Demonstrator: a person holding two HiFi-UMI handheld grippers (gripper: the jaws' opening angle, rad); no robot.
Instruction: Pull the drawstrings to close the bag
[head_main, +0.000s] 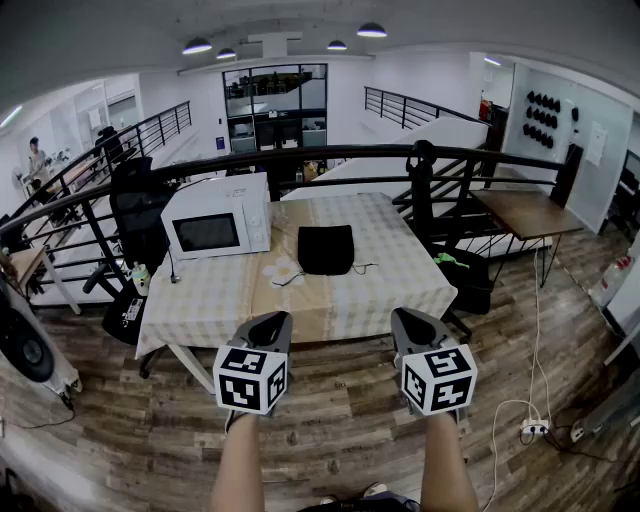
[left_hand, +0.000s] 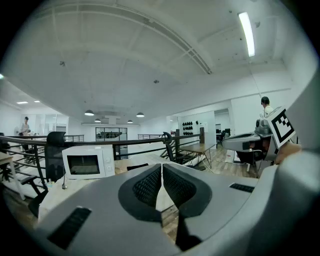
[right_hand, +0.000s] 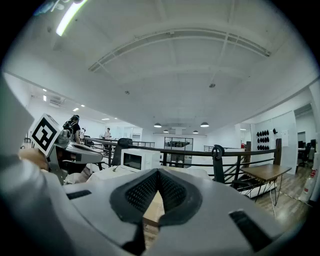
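A flat black drawstring bag (head_main: 326, 249) lies in the middle of the checked-cloth table (head_main: 400, 285), with thin cords (head_main: 289, 280) trailing from its front corners. Both grippers hang in the air short of the table's front edge, well apart from the bag. My left gripper (head_main: 272, 322) is shut with nothing between its pads (left_hand: 150, 186). My right gripper (head_main: 407, 318) is likewise shut and empty, its tips (right_hand: 158, 172) meeting. In the left gripper view the bag (left_hand: 137, 166) shows as a dark sliver beyond the jaws.
A white microwave (head_main: 217, 217) stands on the table's left part. A black office chair (head_main: 135, 205) is to the table's left, another black chair (head_main: 425, 190) and a wooden desk (head_main: 525, 212) to its right. A black railing runs behind. A power strip (head_main: 535, 430) lies on the wood floor.
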